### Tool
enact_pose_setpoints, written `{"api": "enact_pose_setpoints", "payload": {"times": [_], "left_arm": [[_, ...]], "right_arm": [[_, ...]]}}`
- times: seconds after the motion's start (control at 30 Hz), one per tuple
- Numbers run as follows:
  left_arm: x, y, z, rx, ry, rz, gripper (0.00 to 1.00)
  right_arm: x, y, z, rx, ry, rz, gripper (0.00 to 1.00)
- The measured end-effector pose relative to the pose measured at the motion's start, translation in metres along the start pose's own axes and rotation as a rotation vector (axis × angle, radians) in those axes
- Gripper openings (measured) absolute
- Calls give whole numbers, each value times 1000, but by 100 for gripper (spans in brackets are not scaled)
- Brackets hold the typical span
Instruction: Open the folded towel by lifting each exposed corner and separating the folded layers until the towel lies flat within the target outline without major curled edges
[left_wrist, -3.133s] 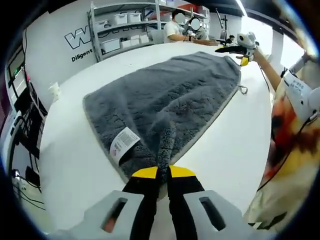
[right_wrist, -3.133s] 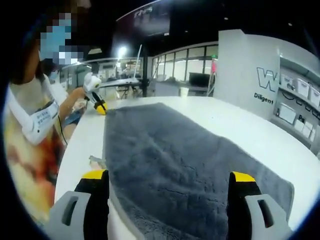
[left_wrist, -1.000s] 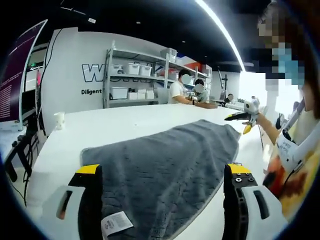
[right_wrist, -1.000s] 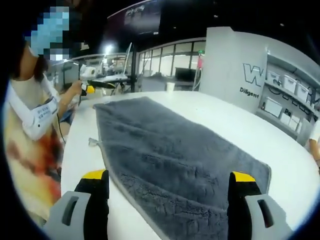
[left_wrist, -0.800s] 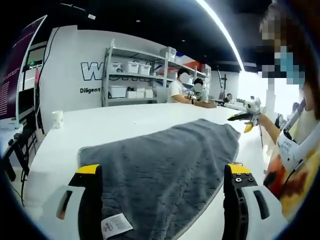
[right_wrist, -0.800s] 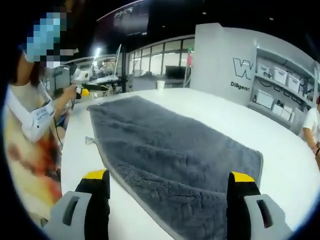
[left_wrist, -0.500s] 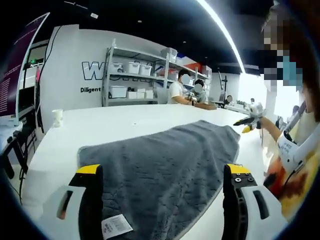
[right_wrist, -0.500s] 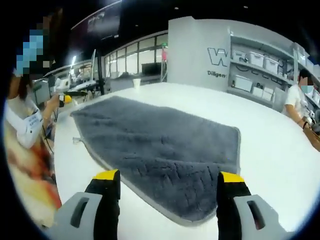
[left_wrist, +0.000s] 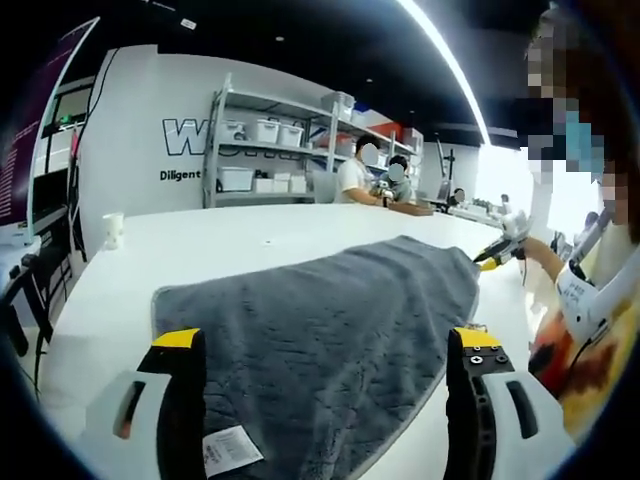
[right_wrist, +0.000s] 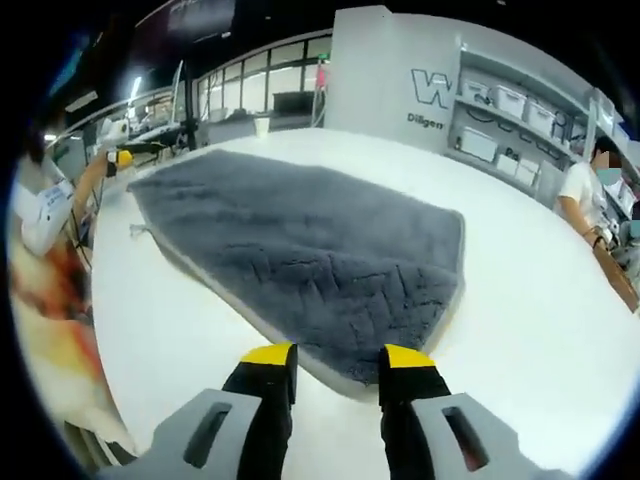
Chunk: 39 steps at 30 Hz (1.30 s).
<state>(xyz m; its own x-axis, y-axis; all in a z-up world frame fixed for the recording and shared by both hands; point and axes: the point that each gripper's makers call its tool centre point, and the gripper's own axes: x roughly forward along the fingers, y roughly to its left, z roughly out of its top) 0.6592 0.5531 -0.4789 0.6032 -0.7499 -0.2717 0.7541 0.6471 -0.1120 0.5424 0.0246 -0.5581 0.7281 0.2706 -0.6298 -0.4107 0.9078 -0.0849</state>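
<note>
A grey plush towel (left_wrist: 330, 320) lies spread on the white table (left_wrist: 200, 250), with a white label (left_wrist: 230, 450) near its close edge. My left gripper (left_wrist: 320, 345) hangs low over that end, jaws wide apart and empty. In the right gripper view the towel (right_wrist: 300, 240) stretches away, and its nearest corner (right_wrist: 345, 378) sits just ahead of my right gripper (right_wrist: 335, 362). Its jaws are narrowed but open, with nothing between them. The right gripper (left_wrist: 497, 256) also appears at the towel's far corner, and the left gripper (right_wrist: 116, 158) at the far end.
A small hanging loop (right_wrist: 135, 230) sticks out from the towel's left edge. A paper cup (right_wrist: 262, 126) stands far back on the table. Shelves with white bins (left_wrist: 250, 160) line the wall. Seated people (left_wrist: 365, 180) work at the table's far side.
The left gripper let go of the towel end and opened wide. The right gripper came down to the towel's near corner, and its jaws have narrowed over the last half second.
</note>
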Motion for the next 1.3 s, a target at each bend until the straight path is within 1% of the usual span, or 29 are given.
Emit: {"api": "enact_pose_setpoints", "payload": {"times": [0.03,0.1,0.13,0.17,0.2,0.23,0.3,0.4,0.6,0.87,1.07,1.3], "left_arm": [[0,0,0,-2,-1,1,99],[0,0,0,-5,-5,1,99],[0,0,0,-6,-5,2,99],[0,0,0,-9,-5,4,99],[0,0,-1,-11,-5,5,99],[0,1,-1,-12,-5,8,99],[-2,4,-2,-17,-4,12,98],[-2,4,-4,-21,-4,16,98],[-3,6,-6,-23,2,13,98],[-5,7,-11,-31,9,21,97],[-8,10,-10,-37,-2,28,97],[-9,10,-11,-36,2,24,97]], "right_arm": [[0,-1,-1,1,4,0,22],[1,-5,-3,-12,13,-19,11],[2,-8,-4,-23,13,-31,6],[2,-11,-5,-18,13,-37,3],[2,-12,-6,-8,16,-38,2],[1,-12,-6,11,12,-29,1],[0,-11,-8,13,17,-24,0],[-4,-10,-11,-23,33,-18,0],[-10,-8,-16,-34,71,-11,0],[-16,-12,-22,10,67,-11,0],[-19,-15,-25,7,78,-14,0],[-20,-18,-27,23,78,-11,0]]}}
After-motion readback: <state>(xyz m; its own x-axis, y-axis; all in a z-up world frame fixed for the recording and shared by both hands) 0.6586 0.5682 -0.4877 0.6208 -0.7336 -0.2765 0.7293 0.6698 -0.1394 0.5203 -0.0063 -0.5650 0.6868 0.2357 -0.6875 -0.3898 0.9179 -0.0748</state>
